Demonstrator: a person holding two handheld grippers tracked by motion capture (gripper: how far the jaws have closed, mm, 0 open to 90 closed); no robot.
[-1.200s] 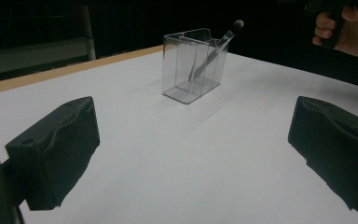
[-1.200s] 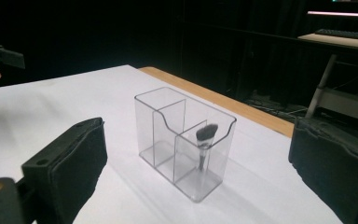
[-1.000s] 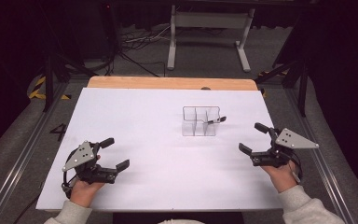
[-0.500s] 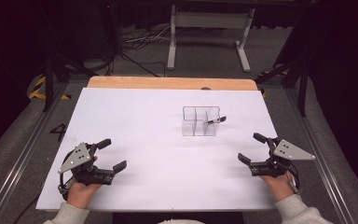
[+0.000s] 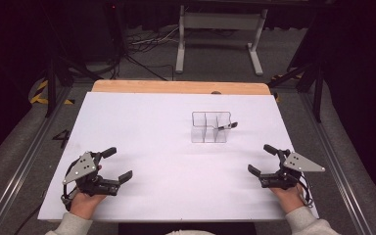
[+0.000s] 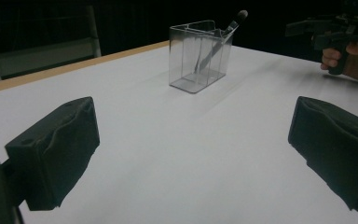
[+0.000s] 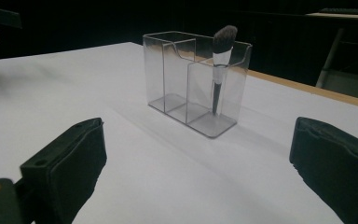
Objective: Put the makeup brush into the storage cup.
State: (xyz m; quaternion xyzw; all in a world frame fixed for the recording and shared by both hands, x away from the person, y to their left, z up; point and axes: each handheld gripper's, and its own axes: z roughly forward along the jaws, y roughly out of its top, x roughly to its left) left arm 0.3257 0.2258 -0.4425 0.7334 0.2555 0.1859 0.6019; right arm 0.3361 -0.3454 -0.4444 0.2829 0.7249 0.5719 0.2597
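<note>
A clear plastic organizer (image 5: 209, 128) (image 6: 198, 56) (image 7: 193, 81) with three compartments stands upright on the white table right of centre. A makeup brush (image 5: 226, 126) (image 6: 219, 42) (image 7: 220, 65) leans in its right-end compartment, bristles up and out over the rim. My left gripper (image 5: 117, 164) (image 6: 191, 154) rests open near the front left edge, jaws wide apart with nothing between them. My right gripper (image 5: 263, 160) (image 7: 200, 172) stays open near the front right edge, empty too. Both are well short of the organizer.
The white table sheet (image 5: 147, 127) ends at a wooden strip (image 5: 176, 87) along the far edge. Beyond it stand a metal stand (image 5: 220, 34) and cables on a dark floor. The other hand with its gripper (image 6: 340, 35) is visible far right in the left gripper view.
Both hands have drawn back toward the front edge of the table. The right gripper moved down and slightly right. The organizer and brush have not moved.
</note>
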